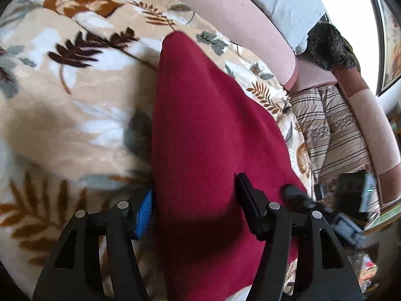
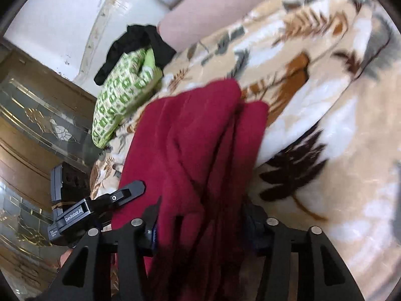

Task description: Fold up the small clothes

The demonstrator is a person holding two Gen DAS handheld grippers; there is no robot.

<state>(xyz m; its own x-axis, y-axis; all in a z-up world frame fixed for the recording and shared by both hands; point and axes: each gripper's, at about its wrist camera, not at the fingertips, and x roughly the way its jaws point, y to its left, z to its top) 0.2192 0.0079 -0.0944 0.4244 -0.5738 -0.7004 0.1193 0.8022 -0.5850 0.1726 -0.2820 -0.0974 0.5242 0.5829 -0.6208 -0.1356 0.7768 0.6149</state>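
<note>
A dark red garment [image 1: 200,135] lies on a leaf-patterned blanket [image 1: 75,100] on a bed. In the left wrist view it runs from between my fingers away to a point. My left gripper [image 1: 193,210] has the cloth between its blue left pad [image 1: 144,213] and black right finger [image 1: 250,208], jaws wide apart. In the right wrist view the red garment [image 2: 200,150] is bunched in folds and fills the gap of my right gripper [image 2: 203,228], which looks closed on it. The left gripper [image 2: 105,205] shows at the garment's left edge there.
A green patterned cloth [image 2: 120,92] and a black garment [image 2: 140,45] lie at the blanket's far left. A pink headboard [image 1: 238,17] curves behind the bed. A striped quilt [image 1: 330,130] and clutter sit to the right. A wooden glass door [image 2: 32,125] stands left.
</note>
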